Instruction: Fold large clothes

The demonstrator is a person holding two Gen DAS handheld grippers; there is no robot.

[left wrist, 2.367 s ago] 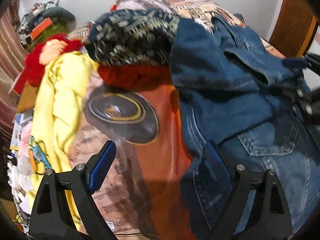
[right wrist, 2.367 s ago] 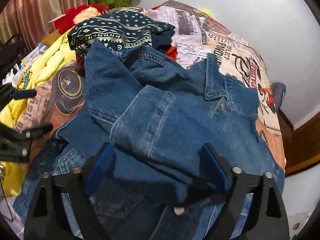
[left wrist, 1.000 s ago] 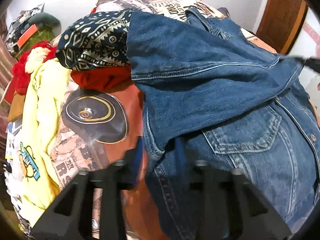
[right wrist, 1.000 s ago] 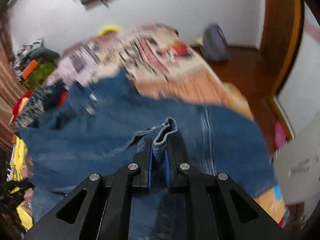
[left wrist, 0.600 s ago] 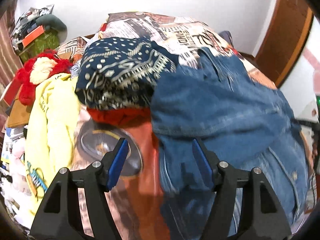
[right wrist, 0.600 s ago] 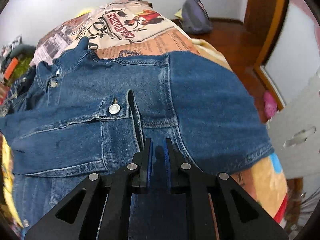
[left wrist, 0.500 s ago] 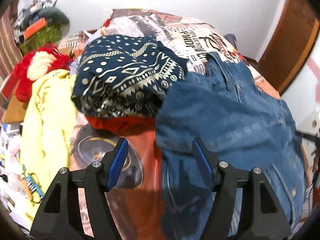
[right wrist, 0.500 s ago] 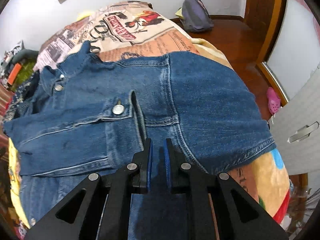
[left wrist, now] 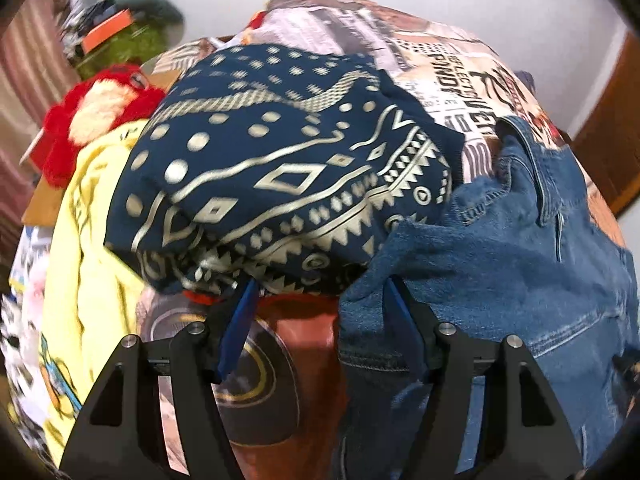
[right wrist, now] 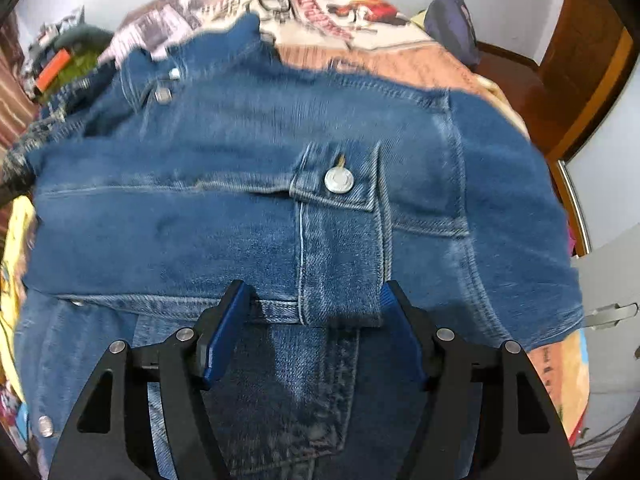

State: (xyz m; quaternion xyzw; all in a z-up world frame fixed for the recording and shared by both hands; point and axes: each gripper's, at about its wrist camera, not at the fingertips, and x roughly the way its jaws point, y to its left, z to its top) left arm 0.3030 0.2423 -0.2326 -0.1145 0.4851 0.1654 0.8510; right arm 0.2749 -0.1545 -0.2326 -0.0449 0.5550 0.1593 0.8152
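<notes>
Denim jacket (right wrist: 248, 208): spread across the printed bedspread (right wrist: 328, 4), filling most of the right wrist view; one sleeve folded across the body, its buttoned cuff (right wrist: 340, 236) lying on top near the middle.
Cuff button (right wrist: 339, 180): silver, facing up, fastened.
Right gripper (right wrist: 312, 316): jaws wide apart, holding nothing; blue pads sit either side of the cuff's lower edge, just above the denim.
Left gripper (left wrist: 320, 304): jaws wide apart, empty; the right-hand pad lies against the jacket's folded edge, the left pad over the bedspread's round record print (left wrist: 256, 376).
Jacket from the left wrist view (left wrist: 520, 264): occupies the right side, collar pointing away toward the far end of the bed.
Patterned navy cloth (left wrist: 280, 172): a folded bundle just beyond the left gripper, touching the jacket's edge, sitting on something red (left wrist: 200, 298).
Yellow garment (left wrist: 92, 264): lies along the left side of the bed.
Red plush (left wrist: 96, 112): beyond the yellow garment.
</notes>
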